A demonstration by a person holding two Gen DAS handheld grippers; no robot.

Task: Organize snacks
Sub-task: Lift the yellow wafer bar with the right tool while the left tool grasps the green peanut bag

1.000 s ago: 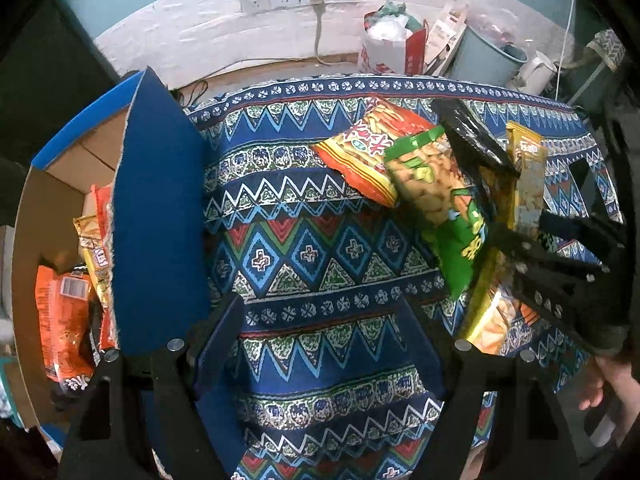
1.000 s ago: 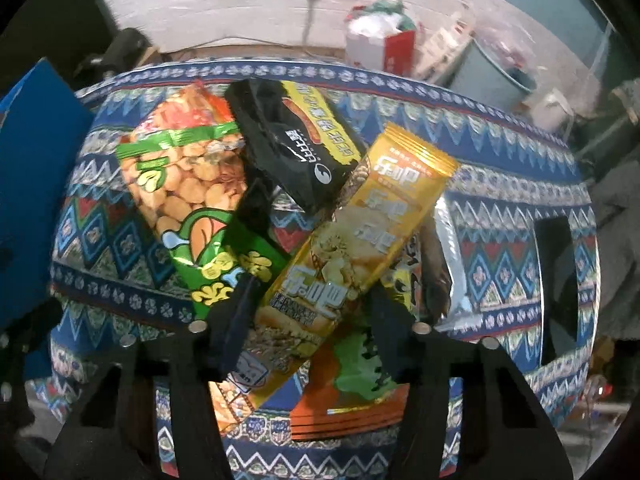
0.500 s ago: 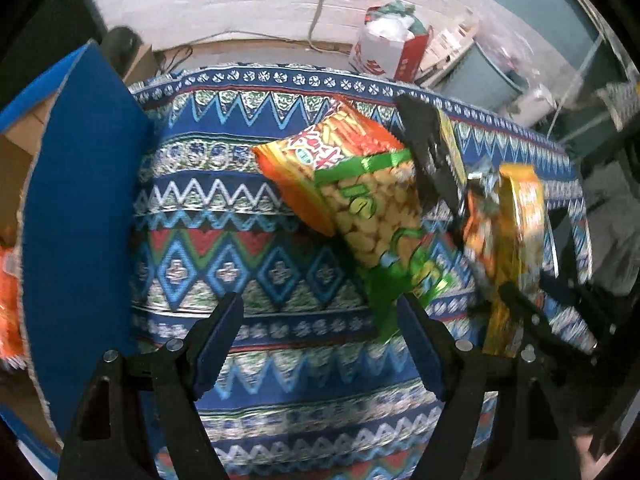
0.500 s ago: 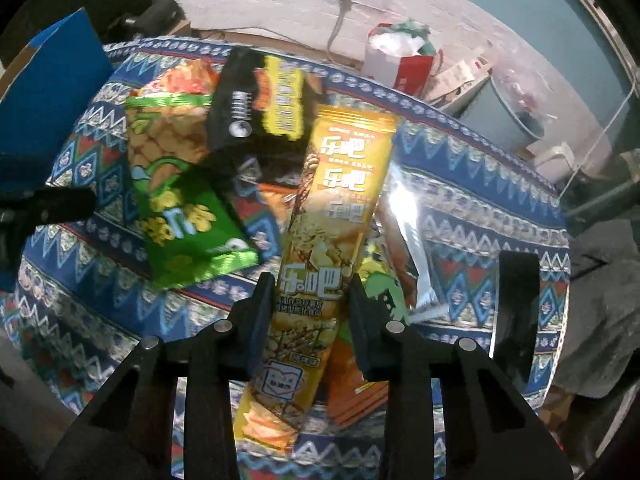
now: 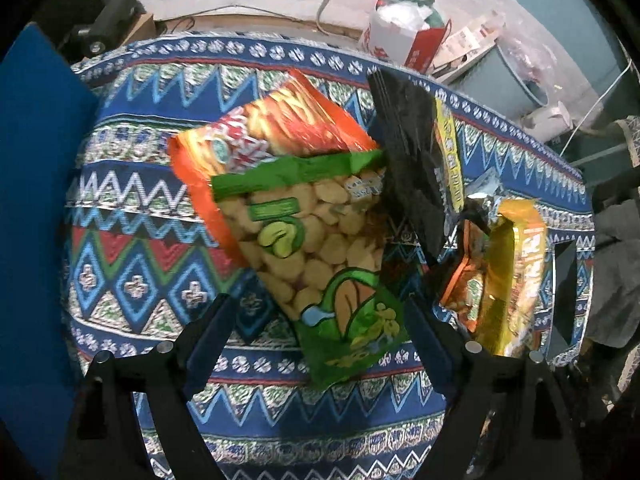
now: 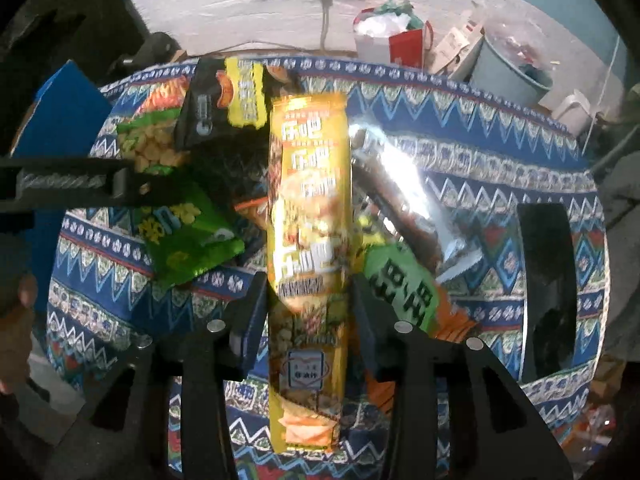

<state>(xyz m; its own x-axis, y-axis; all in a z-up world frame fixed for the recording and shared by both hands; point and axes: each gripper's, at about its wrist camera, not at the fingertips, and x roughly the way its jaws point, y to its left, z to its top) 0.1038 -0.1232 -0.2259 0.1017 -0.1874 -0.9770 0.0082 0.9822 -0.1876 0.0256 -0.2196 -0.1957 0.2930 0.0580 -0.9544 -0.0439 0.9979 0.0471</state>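
My right gripper (image 6: pixel 308 296) is shut on a long yellow snack bag (image 6: pixel 310 200) and holds it over the patterned tablecloth (image 6: pixel 500 168). My left gripper (image 5: pixel 316 320) is open, its fingers straddling the lower end of a green peanut bag (image 5: pixel 320 248), which lies on an orange-red snack bag (image 5: pixel 280 128). A black snack bag (image 5: pixel 412 168) lies to the right of them. The yellow bag also shows in the left wrist view (image 5: pixel 516 272). The left gripper also shows in the right wrist view, at the left edge over the green bag (image 6: pixel 188 236).
A blue cardboard box flap (image 5: pixel 32 200) stands at the table's left. A silver wrapper (image 6: pixel 404 196), a light green bag (image 6: pixel 404 284) and an orange bag lie under the yellow one. A black object (image 6: pixel 548 280) lies at the table's right. Bags and a bin stand behind.
My left gripper moved right, from beside the blue box to the green peanut bag. My right gripper closed on the yellow bag and straightened it.
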